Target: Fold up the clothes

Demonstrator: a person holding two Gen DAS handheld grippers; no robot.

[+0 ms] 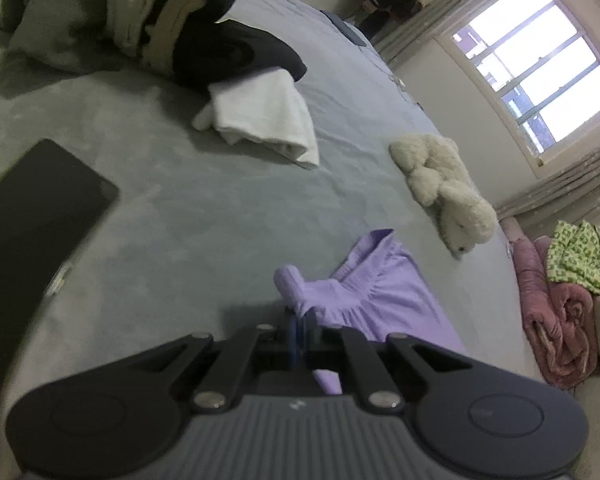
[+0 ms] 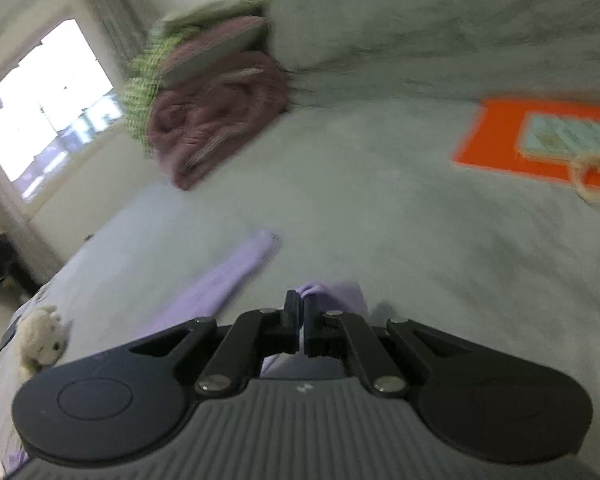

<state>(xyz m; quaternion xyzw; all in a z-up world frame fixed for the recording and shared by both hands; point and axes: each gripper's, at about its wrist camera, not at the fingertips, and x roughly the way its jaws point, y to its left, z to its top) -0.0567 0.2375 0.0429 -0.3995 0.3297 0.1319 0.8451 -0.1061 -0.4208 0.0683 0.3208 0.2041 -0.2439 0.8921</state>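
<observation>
A lilac garment (image 1: 364,292) lies partly bunched on the grey bedspread (image 1: 188,208). My left gripper (image 1: 302,320) is shut on a pinched fold of it, just above the bed. In the right wrist view the same lilac garment (image 2: 228,276) stretches away to the left, and my right gripper (image 2: 301,300) is shut on another bunched edge of it. A pile of unfolded clothes (image 1: 148,20), grey, beige and black, sits at the far left of the bed, with a folded white cloth (image 1: 268,120) beside it.
A black tablet (image 1: 32,232) lies at the left. A white plush toy (image 1: 444,188) rests near the bed's right edge. Rolled pink bedding (image 1: 556,320) with a green cloth lies beyond. An orange book (image 2: 536,136) lies at the right of the right wrist view. A window (image 1: 540,64) lights the room.
</observation>
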